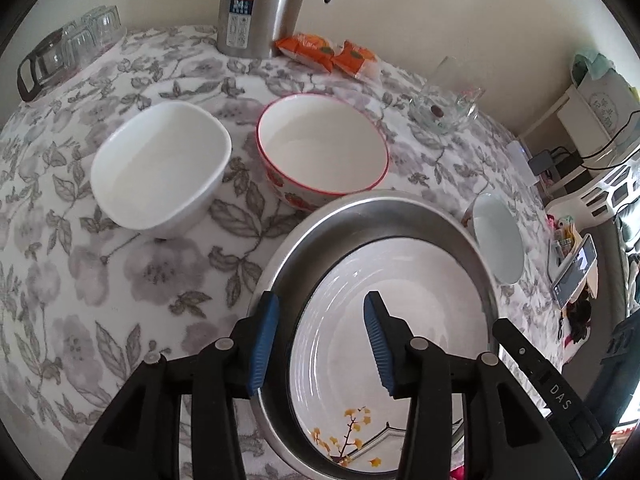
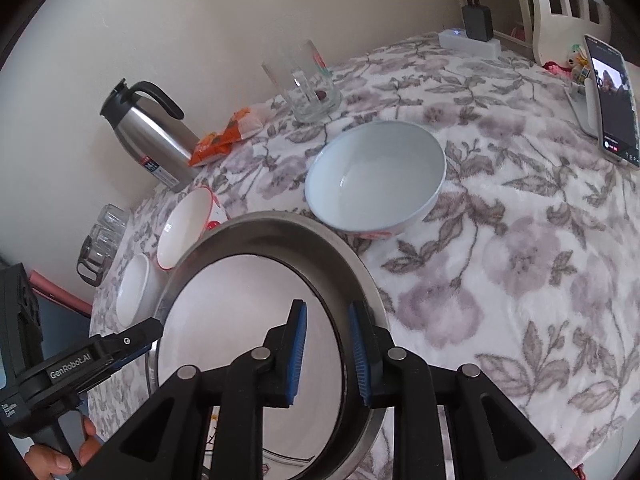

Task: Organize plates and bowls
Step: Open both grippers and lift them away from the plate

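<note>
The left gripper point(image 1: 320, 344) hangs with jaws apart over the near-left rim of a steel pan point(image 1: 400, 210), one blue pad outside the rim and one above the white plate point(image 1: 420, 320) lying inside it. Beyond the pan on the floral cloth point(image 1: 100, 300) stand a white bowl point(image 1: 160, 172) and a red-rimmed bowl point(image 1: 324, 148) side by side, with a pale bowl point(image 1: 498, 236) to the pan's right. A steel flask point(image 1: 260, 8), orange packets point(image 1: 328, 54) and a glass mug point(image 1: 444, 100) stand farther back.
</note>
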Motion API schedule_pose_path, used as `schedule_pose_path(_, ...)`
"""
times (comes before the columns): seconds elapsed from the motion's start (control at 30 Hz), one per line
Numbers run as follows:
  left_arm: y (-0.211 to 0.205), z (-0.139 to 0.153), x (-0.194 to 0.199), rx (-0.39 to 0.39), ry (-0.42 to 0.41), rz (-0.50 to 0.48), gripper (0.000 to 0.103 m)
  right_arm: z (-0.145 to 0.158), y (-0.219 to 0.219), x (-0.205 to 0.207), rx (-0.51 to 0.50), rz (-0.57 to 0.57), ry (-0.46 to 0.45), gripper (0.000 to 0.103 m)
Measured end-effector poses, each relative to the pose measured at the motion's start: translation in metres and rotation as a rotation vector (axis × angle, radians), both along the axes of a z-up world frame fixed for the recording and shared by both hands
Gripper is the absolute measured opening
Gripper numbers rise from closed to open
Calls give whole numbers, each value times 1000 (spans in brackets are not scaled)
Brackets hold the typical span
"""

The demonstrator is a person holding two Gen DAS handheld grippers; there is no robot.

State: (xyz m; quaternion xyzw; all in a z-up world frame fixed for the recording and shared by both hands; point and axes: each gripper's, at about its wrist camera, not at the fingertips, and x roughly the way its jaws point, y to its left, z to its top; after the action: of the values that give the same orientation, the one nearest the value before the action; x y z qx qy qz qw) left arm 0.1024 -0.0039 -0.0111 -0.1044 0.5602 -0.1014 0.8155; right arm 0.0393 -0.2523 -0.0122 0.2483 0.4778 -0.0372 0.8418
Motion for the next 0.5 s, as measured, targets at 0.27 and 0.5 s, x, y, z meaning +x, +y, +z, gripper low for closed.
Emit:
schedule_pose_path(0.27,5,13,-4,71,-35,45,62,10,6,-2,-44,17,-38,60)
schedule_pose_path(0.5,17,0,-1,165,1,113,85,8,9,-1,-69,34,-33,82)
